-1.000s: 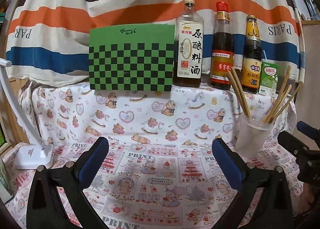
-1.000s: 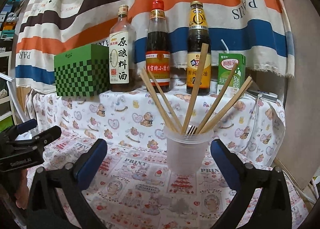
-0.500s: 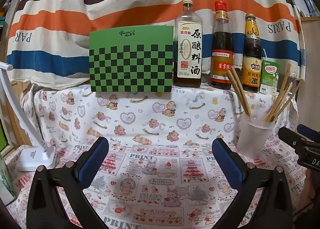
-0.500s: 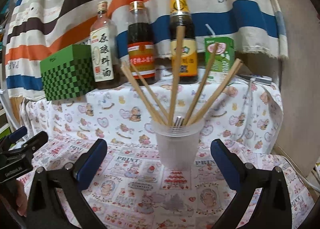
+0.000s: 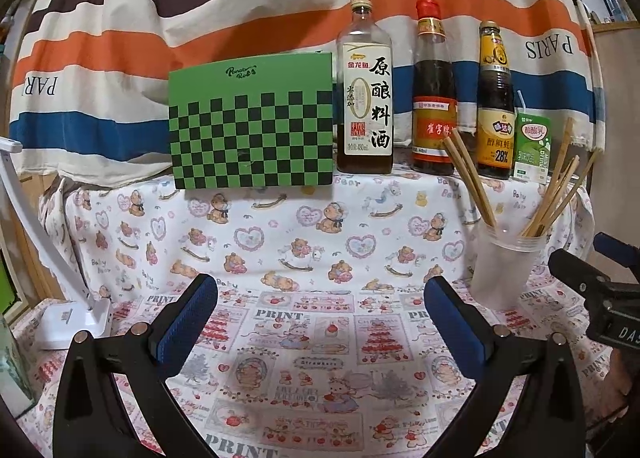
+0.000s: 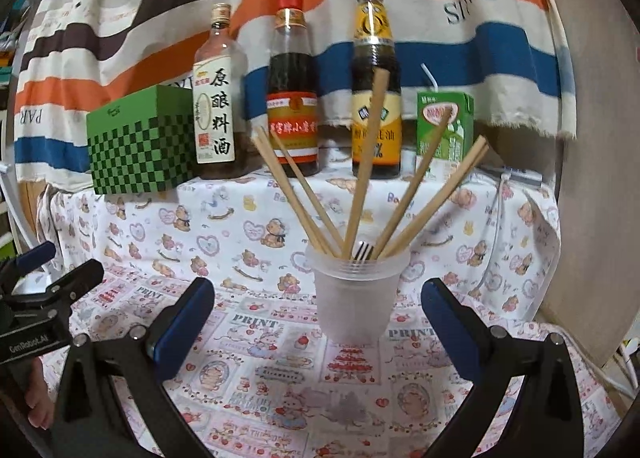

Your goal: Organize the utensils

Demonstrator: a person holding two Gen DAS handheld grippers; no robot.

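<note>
Left tongs [image 5: 320,310] spread wide, empty, over printed cloth [image 5: 312,370]; cup [image 5: 505,270] of chopsticks [image 5: 468,178] right.

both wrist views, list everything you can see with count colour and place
cup: 1, translucent white, on the lower cloth, ahead of the right tool
chopsticks: about six, light wood, upright in the cup, fanned out
fork: 1, metal, tines just above the cup rim
bottles: 3, dark contents, row on the raised shelf
checkered box: 1, green and black, shelf, beside the bottles
drink carton: 1, green, shelf, far end of the row
lamp base: 1, white, lower cloth edge
left tool: 1, black with blue pads, open, empty
right tool: 1, same, open, empty
</note>
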